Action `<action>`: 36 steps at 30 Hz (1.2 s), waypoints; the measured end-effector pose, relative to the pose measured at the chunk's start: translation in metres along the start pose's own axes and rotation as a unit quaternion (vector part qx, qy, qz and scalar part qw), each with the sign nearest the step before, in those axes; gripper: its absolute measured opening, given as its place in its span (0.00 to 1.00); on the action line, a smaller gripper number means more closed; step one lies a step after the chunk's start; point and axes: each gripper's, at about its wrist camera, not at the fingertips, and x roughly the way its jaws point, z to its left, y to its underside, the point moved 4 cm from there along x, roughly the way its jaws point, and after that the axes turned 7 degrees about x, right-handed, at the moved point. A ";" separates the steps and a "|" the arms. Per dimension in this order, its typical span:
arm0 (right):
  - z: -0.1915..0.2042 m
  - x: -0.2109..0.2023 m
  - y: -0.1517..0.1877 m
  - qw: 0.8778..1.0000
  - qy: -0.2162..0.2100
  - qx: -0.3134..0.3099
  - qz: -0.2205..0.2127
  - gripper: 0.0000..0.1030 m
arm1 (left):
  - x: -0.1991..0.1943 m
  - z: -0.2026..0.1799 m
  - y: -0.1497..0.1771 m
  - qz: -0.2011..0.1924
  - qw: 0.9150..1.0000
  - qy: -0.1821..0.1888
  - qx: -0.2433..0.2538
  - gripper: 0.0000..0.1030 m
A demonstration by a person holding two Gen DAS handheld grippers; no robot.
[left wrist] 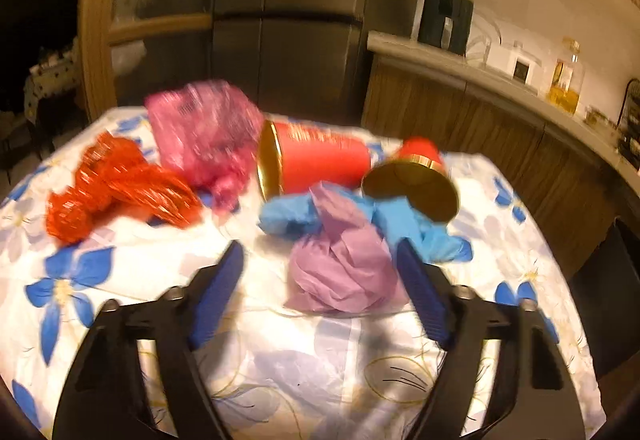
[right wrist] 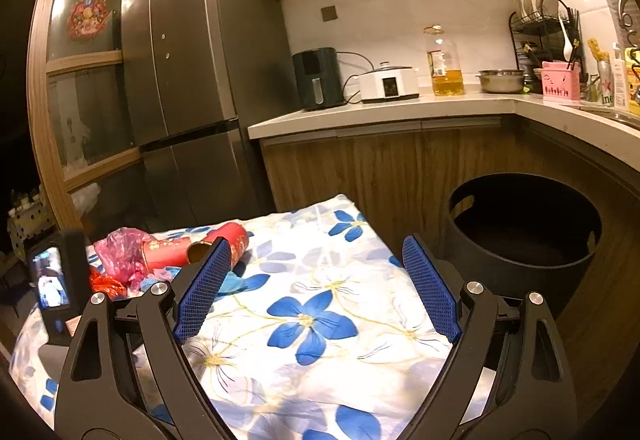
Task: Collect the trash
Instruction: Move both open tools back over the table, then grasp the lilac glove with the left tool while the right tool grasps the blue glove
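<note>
Between the blue pads of the left gripper (left wrist: 320, 252), slightly toward its right finger, sits the purple tissue wad (left wrist: 340, 272) — jaws partly open around it, pads not yet pressing as far as I can tell (frame's blurred). Judging by looks: very light, soft, crushes easily, won't slip; best pinched across its fat lower bulge, not the loose top flap.

Just behind the wad: blue crumpled paper (left wrist: 288, 216), touching it. Behind that, two red tubes w/ gold rims (left wrist: 320, 160) lying on their sides — stiff, may roll. Left of the wad: pink plastic bag (left wrist: 204, 136) and red mesh wrapper (left wrist: 120, 188), both flimsy.

All on the floral tablecloth (left wrist: 120, 280); plenty of bare cloth in front of the wad.

Right gripper (right wrist: 316, 280) wide open, empty, over bare cloth. Black bin (right wrist: 520, 260) stands past the table's right edge, mouth open, approach looks unobstructed.
</note>
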 end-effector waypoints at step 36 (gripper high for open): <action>0.113 0.150 0.093 0.980 -0.040 -0.055 0.186 0.41 | -0.067 0.082 -0.009 -0.075 0.996 0.013 -0.037 0.06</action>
